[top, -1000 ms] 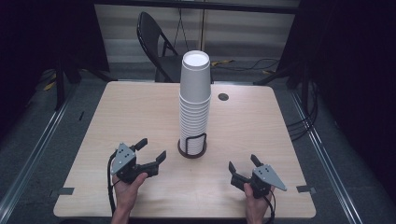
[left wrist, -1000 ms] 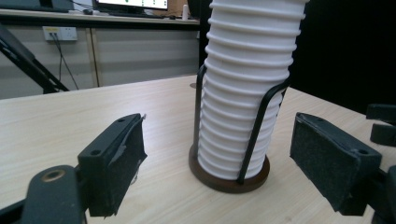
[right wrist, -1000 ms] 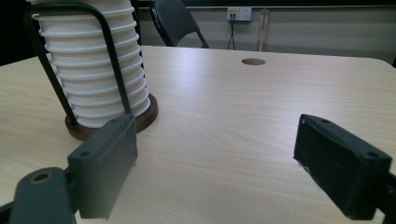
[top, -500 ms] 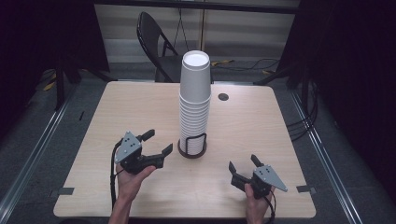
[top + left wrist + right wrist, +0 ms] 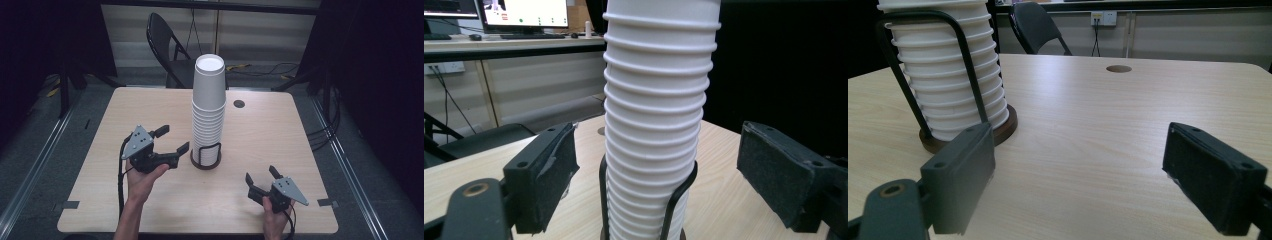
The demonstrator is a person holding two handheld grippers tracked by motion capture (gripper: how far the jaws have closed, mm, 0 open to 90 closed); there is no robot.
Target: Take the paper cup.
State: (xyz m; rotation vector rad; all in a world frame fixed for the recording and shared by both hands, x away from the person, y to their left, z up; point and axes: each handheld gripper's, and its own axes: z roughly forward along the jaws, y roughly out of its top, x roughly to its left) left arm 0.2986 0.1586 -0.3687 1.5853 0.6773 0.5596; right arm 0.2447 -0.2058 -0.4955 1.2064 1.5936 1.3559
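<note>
A tall stack of white paper cups stands in a black wire holder with a round brown base at the middle of the table. My left gripper is lifted off the table just left of the stack and points at it. Its jaws have just been opening, stand apart and hold nothing. In the left gripper view the stack rises a short way beyond the left gripper. My right gripper sits open and empty near the front right. In the right gripper view the right gripper faces bare wood, with the stack at left.
The light wooden table has a round cable hole behind the stack. A black folding chair stands past the far edge. Cables lie on the dark floor at right.
My left gripper has risen off the table and moved a little toward the cup stack. The right gripper has stayed where it was.
</note>
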